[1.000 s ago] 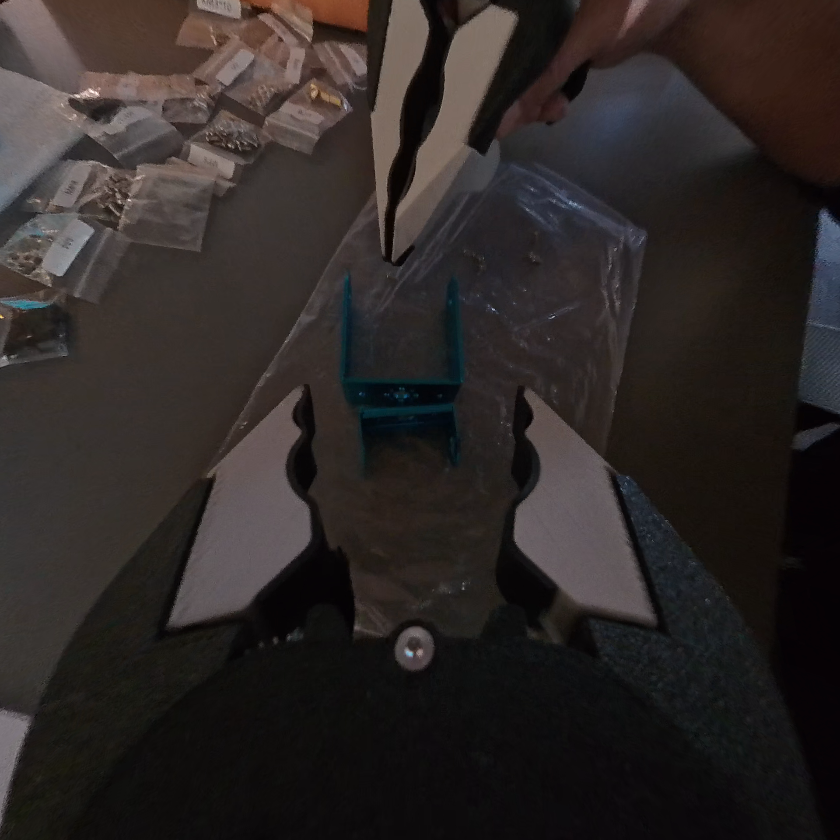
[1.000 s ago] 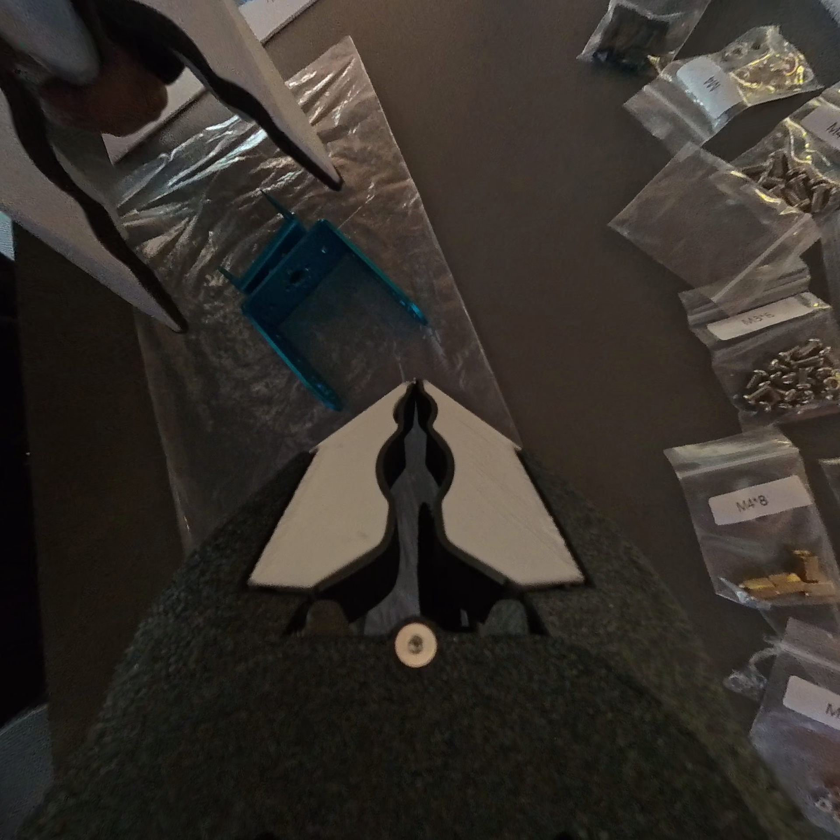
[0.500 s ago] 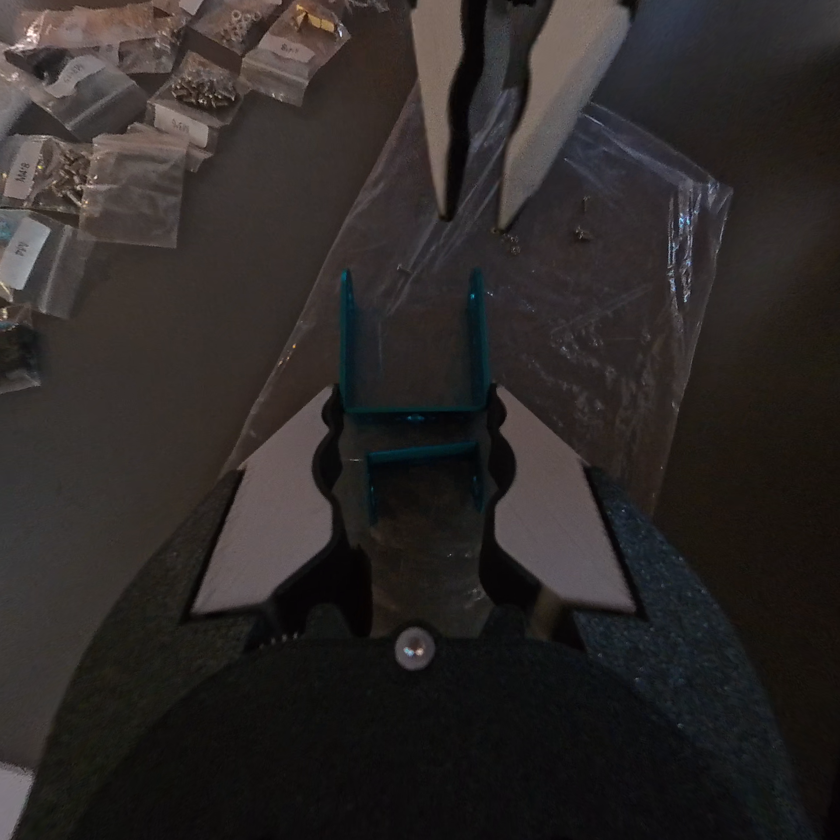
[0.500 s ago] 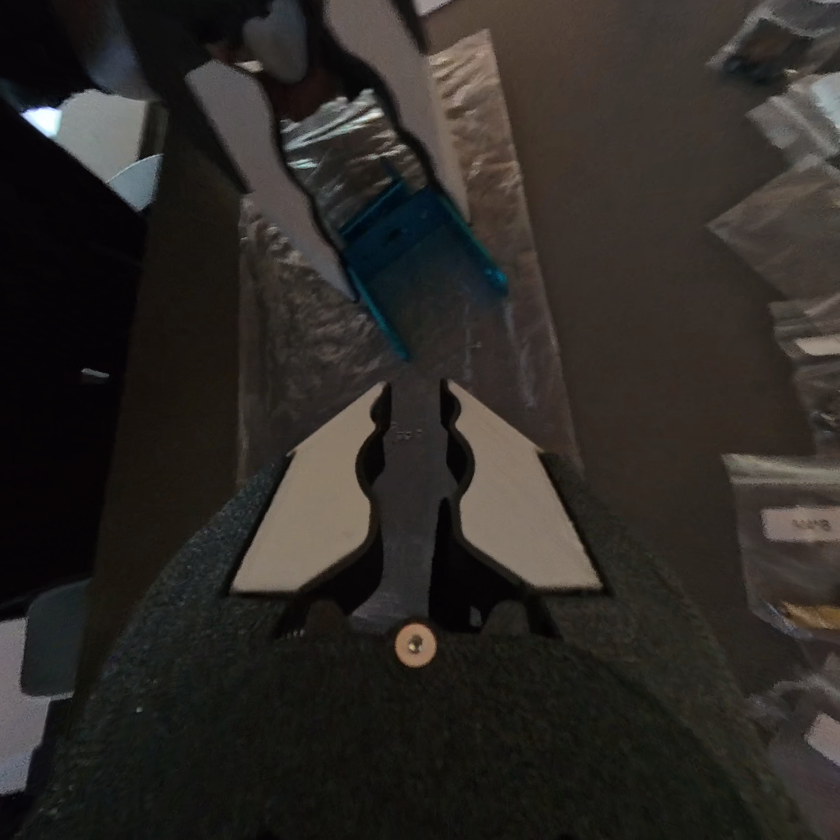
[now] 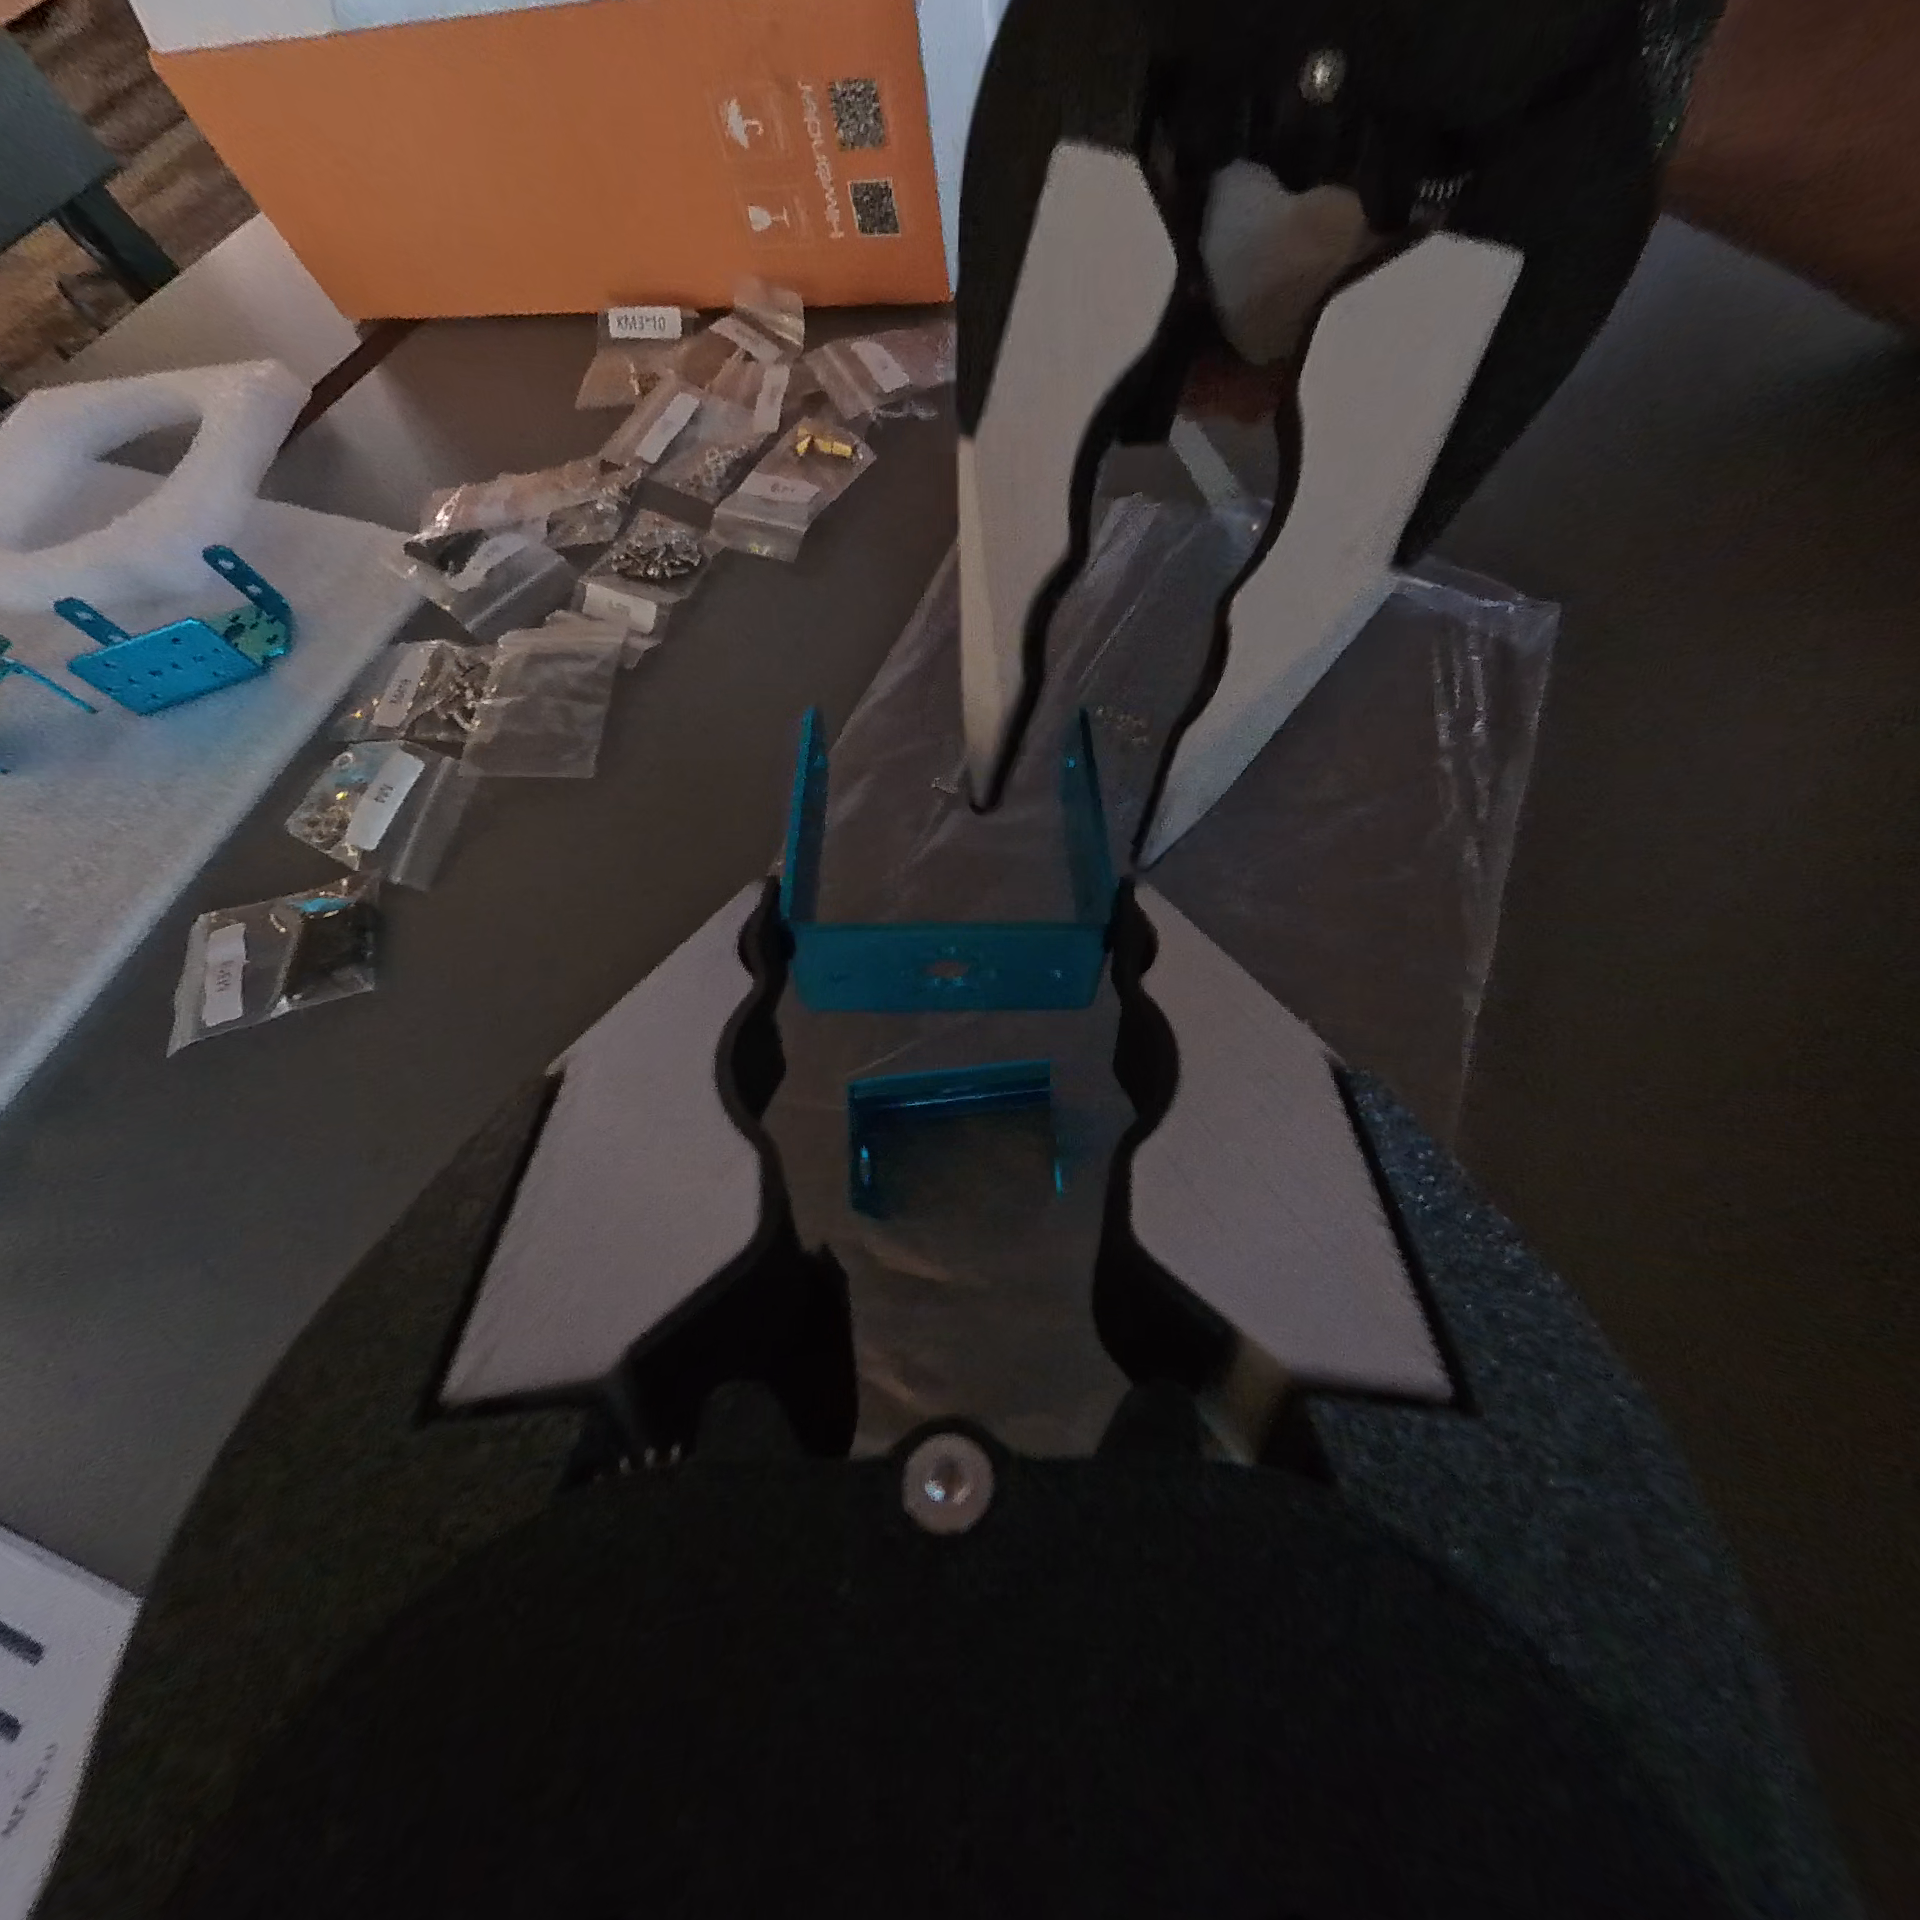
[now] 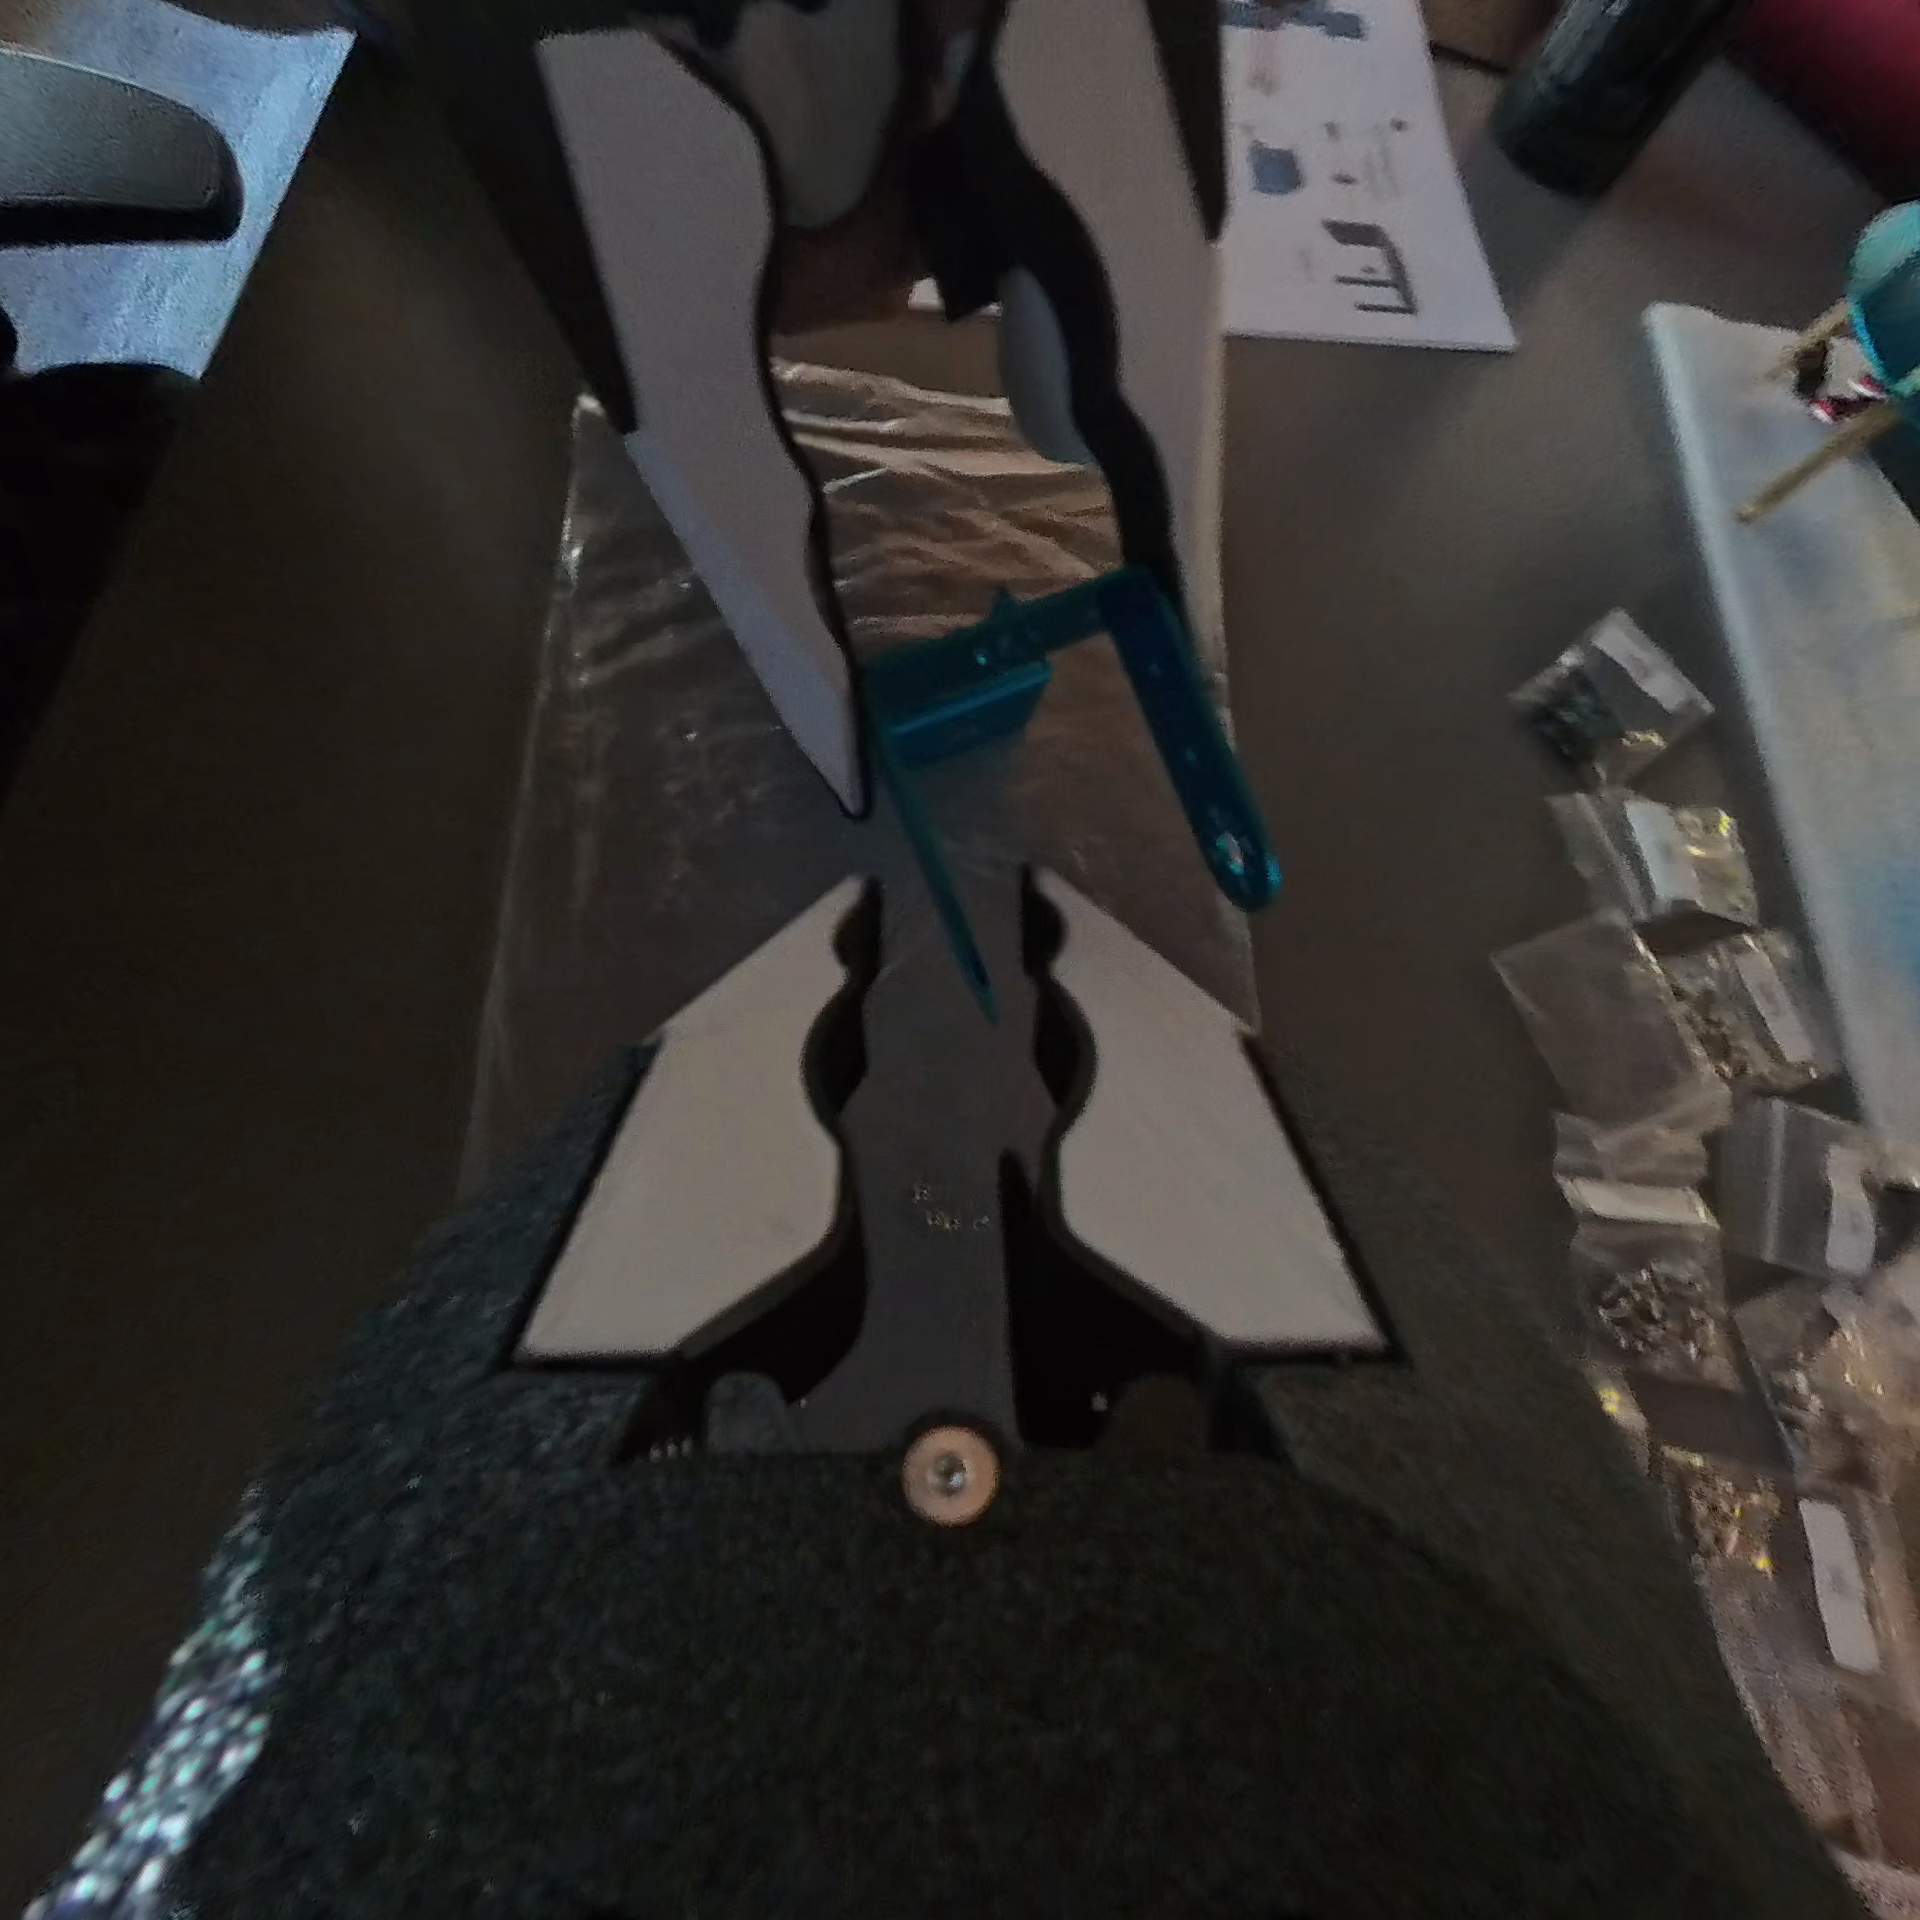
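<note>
Contact: left gripper has closed onto the blue U-shaped metal bracket, apparently raising it off the clear plastic bag; right gripper has opened, straddling one bracket arm.

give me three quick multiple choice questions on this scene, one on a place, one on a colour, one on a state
1. Where is the blue bracket?
A. flat on the paper sheet
B. between the fingertips of the left tool
C. inside a small bag

2. What colour is the box at the far side of the table?
A. orange
B. green
C. black

3. How is the right tool set?
A. shut on a screw
B. shut with nothing in it
C. open

Answers:
1 B, the left wrist view shows a fingertip against each end of the bracket's base.
2 A, its big side is plainly orange in the left wrist view.
3 C, a clear gap shows between its fingertips, with one arm of the bracket pointing into it.
</note>
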`<state>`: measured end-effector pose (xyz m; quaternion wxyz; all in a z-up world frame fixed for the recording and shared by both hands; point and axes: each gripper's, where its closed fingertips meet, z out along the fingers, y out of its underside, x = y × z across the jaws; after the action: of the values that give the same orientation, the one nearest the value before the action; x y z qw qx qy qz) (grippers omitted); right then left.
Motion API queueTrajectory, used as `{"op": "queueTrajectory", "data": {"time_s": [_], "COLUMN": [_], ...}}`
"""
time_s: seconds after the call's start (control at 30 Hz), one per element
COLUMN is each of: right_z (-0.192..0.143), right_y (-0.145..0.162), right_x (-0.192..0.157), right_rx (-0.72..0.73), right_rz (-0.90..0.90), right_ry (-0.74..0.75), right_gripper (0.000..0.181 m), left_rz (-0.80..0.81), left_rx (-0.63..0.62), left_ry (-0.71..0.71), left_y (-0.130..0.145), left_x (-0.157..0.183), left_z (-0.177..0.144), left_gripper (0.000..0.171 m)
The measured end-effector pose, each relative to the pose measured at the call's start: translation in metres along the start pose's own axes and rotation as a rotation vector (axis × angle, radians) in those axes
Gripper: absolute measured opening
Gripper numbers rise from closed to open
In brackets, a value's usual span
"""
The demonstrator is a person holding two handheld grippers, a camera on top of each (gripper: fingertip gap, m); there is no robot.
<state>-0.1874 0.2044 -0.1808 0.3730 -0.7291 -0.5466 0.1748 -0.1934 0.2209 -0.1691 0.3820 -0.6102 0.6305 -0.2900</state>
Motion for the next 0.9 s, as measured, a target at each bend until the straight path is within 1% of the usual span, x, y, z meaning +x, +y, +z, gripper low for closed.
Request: {"op": "queueTrajectory", "data": {"time_s": [0.03, 0.07, 0.13, 0.17, 0.2, 0.23, 0.27, 0.33, 0.4, 0.43, 0.47, 0.5, 0.53, 0.57, 0.63, 0.67, 0.73, 0.8, 0.87, 0.9], "right_z": [0.004, 0.004, -0.002, -0.007, -0.012, -0.019, -0.025, -0.034, -0.035, -0.035, -0.036, -0.037, -0.038, -0.038, -0.036, -0.037, -0.038, -0.040, -0.044, -0.046], "right_y": [0.002, 0.003, -0.004, -0.011, -0.015, -0.020, -0.022, -0.028, -0.043, -0.047, -0.051, -0.056, -0.061, -0.063, -0.068, -0.070, -0.071, -0.075, -0.076, -0.077], "right_x": [-0.004, -0.004, 0.001, 0.004, 0.011, 0.021, 0.026, 0.028, 0.018, 0.015, 0.013, 0.012, 0.010, 0.007, 0.000, -0.001, 0.000, 0.001, 0.006, 0.006], "right_rx": [-0.028, -0.064, -0.096, -0.106, -0.141, -0.181, -0.251, -0.367, -0.390, -0.426, -0.463, -0.485, -0.490, -0.492, -0.459, -0.451, -0.435, -0.384, -0.362, -0.348], "right_rz": [-0.040, -0.091, -0.150, -0.226, -0.350, -0.488, -0.585, -0.703, -0.833, -0.866, -0.901, -0.939, -0.960, -0.948, -0.922, -0.921, -0.895, -0.846, -0.799, -0.796], "right_ry": [-0.001, 0.011, 0.068, 0.121, 0.227, 0.355, 0.427, 0.505, 0.520, 0.525, 0.537, 0.553, 0.561, 0.547, 0.522, 0.528, 0.544, 0.562, 0.589, 0.591], "right_gripper": [0.008, 0.008, 0.008, 0.007, 0.002, 0.002, 0.002, 0.002, 0.002, 0.002, 0.002, 0.002, 0.002, 0.002, 0.002, 0.002, 0.003, 0.003, 0.002, 0.002], "left_rz": [0.005, 0.019, 0.053, 0.045, 0.018, -0.033, -0.112, -0.297, -0.440, -0.476, -0.475, -0.435, -0.372, -0.315, -0.238, -0.213, -0.181, -0.191, -0.199, -0.192], "left_rx": [0.005, 0.004, 0.028, 0.062, 0.099, 0.138, 0.178, 0.230, 0.296, 0.319, 0.325, 0.316, 0.299, 0.294, 0.308, 0.313, 0.305, 0.353, 0.387, 0.397], "left_ry": [0.001, 0.000, -0.060, -0.081, -0.100, -0.094, -0.051, 0.104, 0.302, 0.379, 0.420, 0.438, 0.437, 0.431, 0.471, 0.504, 0.523, 0.541, 0.528, 0.533], "left_y": [-0.001, -0.002, -0.005, -0.009, -0.014, -0.018, -0.022, -0.026, -0.037, -0.042, -0.044, -0.044, -0.042, -0.041, -0.044, -0.045, -0.041, -0.045, -0.048, -0.049], "left_x": [0.002, 0.004, 0.001, 0.000, -0.003, -0.007, -0.008, -0.010, -0.006, -0.004, -0.005, -0.004, -0.004, -0.003, 0.006, 0.012, 0.015, 0.014, 0.009, 0.009], "left_z": [-0.001, -0.001, -0.005, -0.010, -0.017, -0.025, -0.033, -0.045, -0.056, -0.061, -0.065, -0.066, -0.066, -0.067, -0.072, -0.074, -0.074, -0.078, -0.081, -0.082], "left_gripper": [0.063, 0.063, 0.063, 0.063, 0.065, 0.063, 0.069, 0.070, 0.067, 0.067, 0.066, 0.061, 0.047, 0.041, 0.035, 0.028, 0.027, 0.028, 0.028, 0.025]}}
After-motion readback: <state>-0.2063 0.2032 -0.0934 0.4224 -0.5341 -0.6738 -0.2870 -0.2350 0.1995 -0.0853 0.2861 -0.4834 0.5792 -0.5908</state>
